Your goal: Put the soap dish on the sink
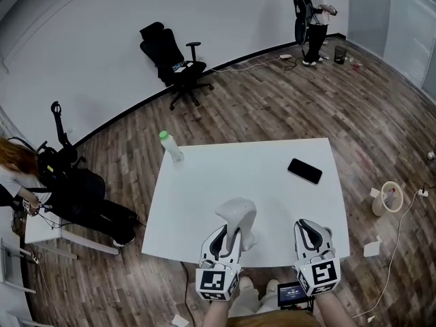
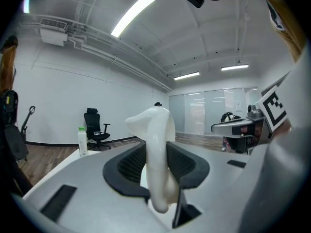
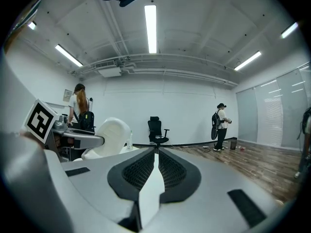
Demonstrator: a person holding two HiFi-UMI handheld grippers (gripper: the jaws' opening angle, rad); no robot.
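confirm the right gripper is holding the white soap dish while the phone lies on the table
Not quite: the left gripper holds the white soap dish, as the left gripper view shows. The right gripper is shut and empty. The phone does lie on the table.

The soap dish (image 1: 237, 218) looks like smooth white plastic with a soft sheen. The left claw (image 1: 230, 231) and right claw (image 1: 307, 225) have matt grey plastic shells and black ribbed pads (image 3: 138, 171). The counter (image 1: 225, 172) is smooth matt white, the phone (image 1: 304, 171) glossy black, the bottle (image 1: 172, 146) cloudy plastic, and the floor (image 1: 272, 101) wood planks.
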